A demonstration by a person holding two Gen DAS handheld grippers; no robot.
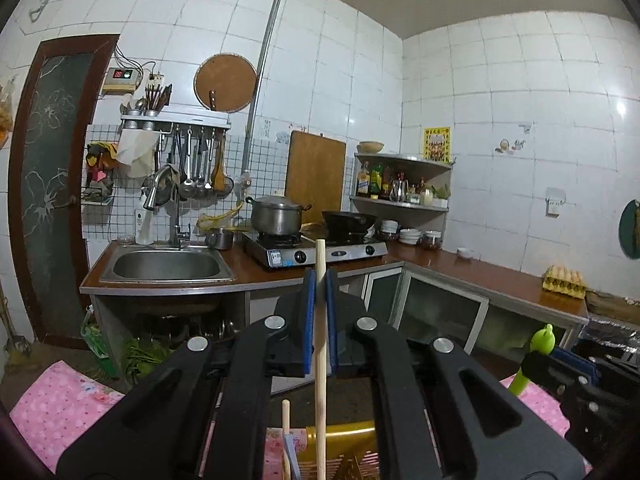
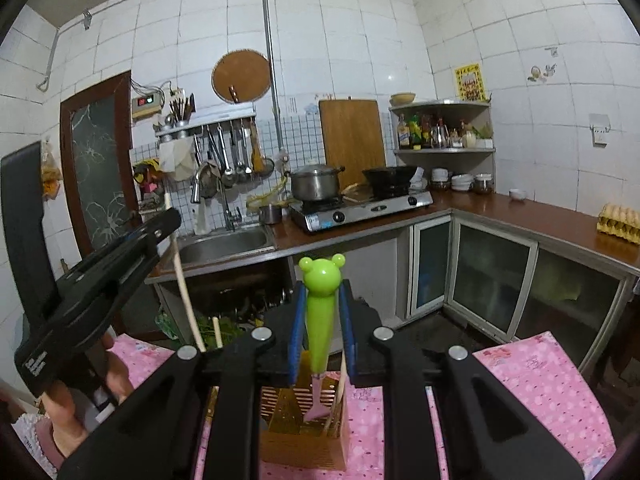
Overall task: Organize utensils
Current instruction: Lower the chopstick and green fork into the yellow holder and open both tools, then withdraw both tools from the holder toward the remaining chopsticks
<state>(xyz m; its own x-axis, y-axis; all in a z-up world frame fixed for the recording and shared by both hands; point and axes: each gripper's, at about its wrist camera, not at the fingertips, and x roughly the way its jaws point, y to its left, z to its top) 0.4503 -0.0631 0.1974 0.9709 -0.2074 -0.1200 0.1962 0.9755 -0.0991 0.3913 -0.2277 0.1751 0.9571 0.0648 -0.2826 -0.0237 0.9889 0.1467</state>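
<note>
While both tools stand upright over the orange slotted utensil holder [image 2: 304,424] on the pink cloth [image 2: 540,392], the left gripper [image 1: 320,280] has its blue pads pinched on a wooden chopstick [image 1: 320,344]. The right gripper [image 2: 322,308] clamps a green frog-headed utensil [image 2: 320,300] (pink lower end visible), likely held vertical to suit the holder's compartments.

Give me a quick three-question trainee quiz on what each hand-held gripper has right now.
1. True or false: the left hand-held gripper is shut on a wooden chopstick.
2. What does the right hand-held gripper hold? A) metal ladle B) green frog-handled utensil C) nothing
3. What colour is the cloth under the orange utensil holder?

Key: 1 true; 2 B; 3 pink.
</note>
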